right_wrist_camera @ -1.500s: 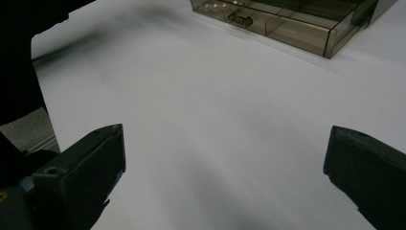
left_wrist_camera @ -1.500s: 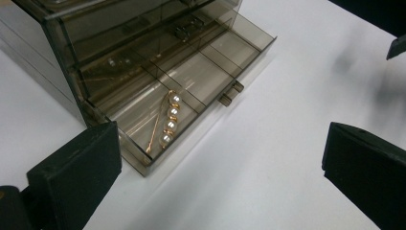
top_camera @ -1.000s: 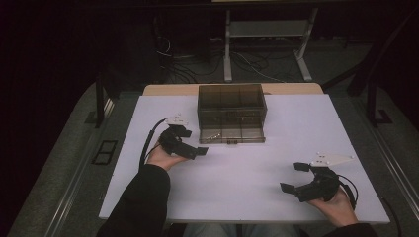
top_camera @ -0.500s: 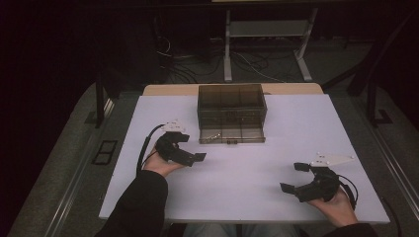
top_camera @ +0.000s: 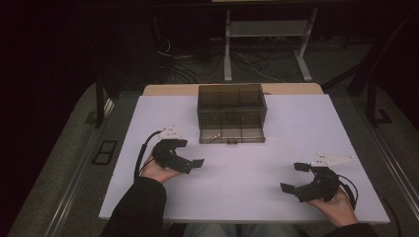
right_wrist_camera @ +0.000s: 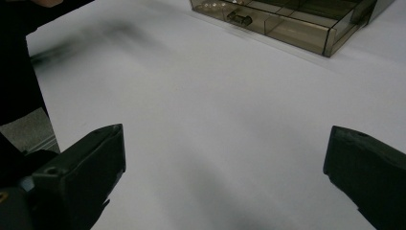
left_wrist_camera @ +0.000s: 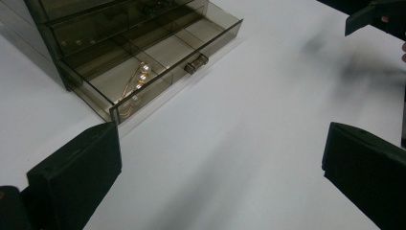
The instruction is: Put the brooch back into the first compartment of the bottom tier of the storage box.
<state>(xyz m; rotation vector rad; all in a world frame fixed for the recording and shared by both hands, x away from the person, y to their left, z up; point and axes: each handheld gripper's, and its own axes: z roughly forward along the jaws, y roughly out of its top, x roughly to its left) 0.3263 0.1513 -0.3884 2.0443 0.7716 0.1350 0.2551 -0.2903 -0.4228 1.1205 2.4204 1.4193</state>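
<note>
**Open grippers in front of a jewellery box drawer**

Nearest, right gripper, jaws spread wide and empty, well short of the smoky drawer box. Closer to the box, left gripper, jaws likewise spread, holding nothing. Farther on, bottom drawer pulled out, pearl necklace lying in its left compartment. Likely step: drawer still to shut; next, a push on its handle.

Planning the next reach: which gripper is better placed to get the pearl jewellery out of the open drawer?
Probably the left gripper: it sits nearer the open drawer, jaws open, and the pearl jewellery lies in the drawer's left end. The right gripper is farther.
</note>
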